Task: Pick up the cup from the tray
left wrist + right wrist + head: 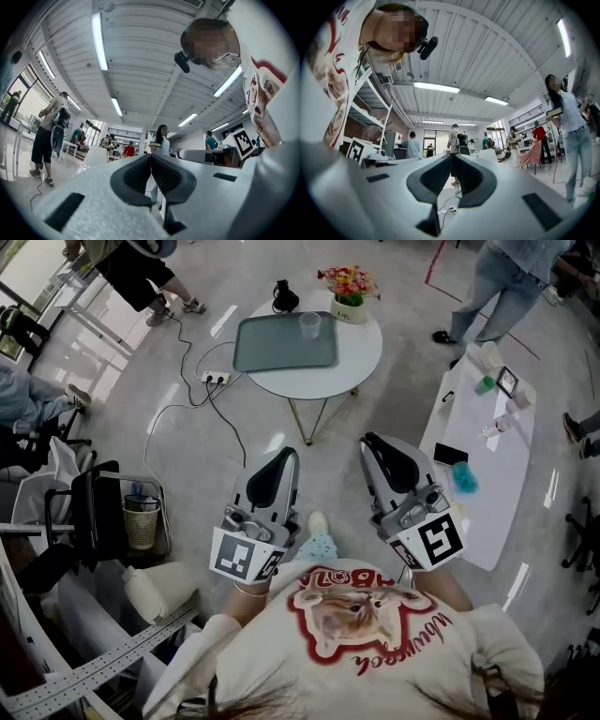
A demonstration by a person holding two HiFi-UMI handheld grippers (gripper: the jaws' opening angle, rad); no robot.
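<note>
Holding left hand-held gripper (289,455) and right hand-held gripper (372,442) pressed together, empty, well short of the tray (272,351); needing one spread before reaching the cup (310,324) at the tray's far right corner.

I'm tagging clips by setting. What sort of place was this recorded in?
Probably a big open-plan workspace or lab hall, not a home: long strip lights overhead, several people standing about among white tables, and a power strip on the glossy floor.
</note>
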